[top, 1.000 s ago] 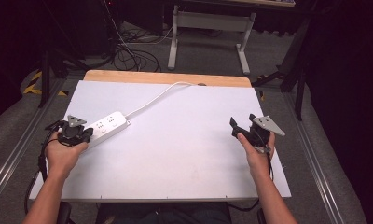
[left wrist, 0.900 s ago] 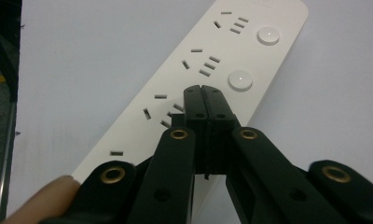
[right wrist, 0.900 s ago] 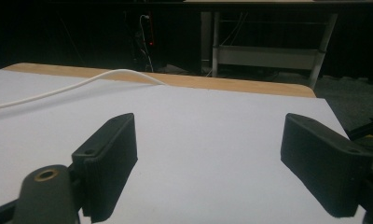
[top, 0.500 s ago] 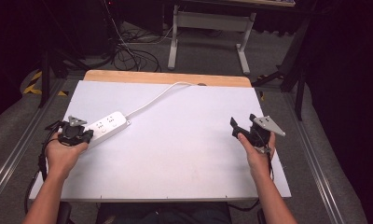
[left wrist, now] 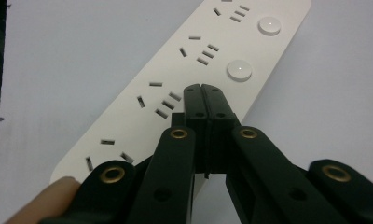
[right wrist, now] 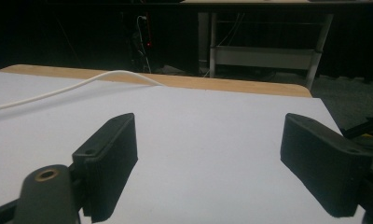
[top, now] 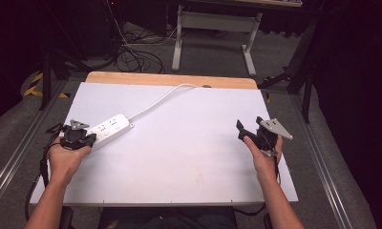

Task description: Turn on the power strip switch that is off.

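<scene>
Lying slantwise on the white table [top: 189, 157], toward its left side, a white power strip [top: 108, 130] with its white cord [top: 165, 98] running up and right to the far wooden edge. Left hand [top: 67, 155] holds the left gripper [top: 84, 138] at the strip's near end. In the left gripper view the jaws are pressed together with nothing between them, tips over the strip's face just short of a round white button [left wrist: 239, 71]; whether they touch the surface cannot be told. Right hand [top: 260, 152] holds the right gripper [top: 249, 131] near the table's right edge, well apart from the strip. In the right gripper view its jaws stand wide apart over bare tabletop.
</scene>
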The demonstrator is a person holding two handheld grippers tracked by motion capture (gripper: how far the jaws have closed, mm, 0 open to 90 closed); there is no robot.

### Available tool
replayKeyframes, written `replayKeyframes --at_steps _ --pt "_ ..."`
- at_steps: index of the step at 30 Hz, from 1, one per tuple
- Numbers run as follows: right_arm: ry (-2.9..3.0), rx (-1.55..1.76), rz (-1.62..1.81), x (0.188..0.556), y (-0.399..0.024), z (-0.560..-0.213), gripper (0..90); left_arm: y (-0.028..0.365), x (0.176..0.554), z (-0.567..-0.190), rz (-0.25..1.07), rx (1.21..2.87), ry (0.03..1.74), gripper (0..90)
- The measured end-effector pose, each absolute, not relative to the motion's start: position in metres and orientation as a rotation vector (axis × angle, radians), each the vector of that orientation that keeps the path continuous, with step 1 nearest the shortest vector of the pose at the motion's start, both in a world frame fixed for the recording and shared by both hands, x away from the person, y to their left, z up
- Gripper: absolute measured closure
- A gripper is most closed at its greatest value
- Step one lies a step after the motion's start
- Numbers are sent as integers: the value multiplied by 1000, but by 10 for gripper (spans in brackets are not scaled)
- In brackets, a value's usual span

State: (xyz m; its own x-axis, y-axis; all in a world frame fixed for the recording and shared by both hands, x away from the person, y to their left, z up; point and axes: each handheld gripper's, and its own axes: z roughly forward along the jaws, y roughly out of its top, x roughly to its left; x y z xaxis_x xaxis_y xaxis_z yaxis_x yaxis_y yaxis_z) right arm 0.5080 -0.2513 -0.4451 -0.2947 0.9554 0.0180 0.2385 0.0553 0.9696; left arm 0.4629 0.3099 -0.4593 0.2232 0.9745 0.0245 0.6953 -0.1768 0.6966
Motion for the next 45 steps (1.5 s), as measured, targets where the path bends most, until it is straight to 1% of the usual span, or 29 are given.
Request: replayKeyframes --at_steps 10,11,12,13,14,16,17,19,23,24,34,45 --pt "1628 1219 1287 508 -251 -445 192 309 463 -460 649 1945 1534 900" --pt "1628 1220 1288 508 -251 -445 192 310 463 -460 608 1936 1523 900" --pt "1629 1221 1286 508 -251 -445 192 309 463 -460 604 1929 1523 900" --pt "1629 1221 1286 508 -251 -445 192 307 463 -460 635 1950 1522 900" --pt "1630 1221 1285 508 -251 -445 192 298 463 -460 725 2015 1507 900" --pt "1626 1221 1288 508 -251 -445 192 286 464 -461 839 2068 1509 900" --pt "1624 1222 1289 508 -251 -444 192 286 465 -461 836 2067 1518 900" --pt "1620 1217 1292 506 -252 -444 192 295 464 -461 757 1999 1538 900" --pt "1609 1222 1294 505 -255 -443 191 297 464 -461 760 1998 1553 900" --pt "1607 1227 1292 505 -256 -443 191 299 464 -461 739 1977 1561 900" --pt "1597 1231 1289 503 -258 -441 192 298 464 -462 758 2002 1537 900" --pt "1597 1230 1285 501 -258 -441 192 299 464 -461 748 2004 1539 900"
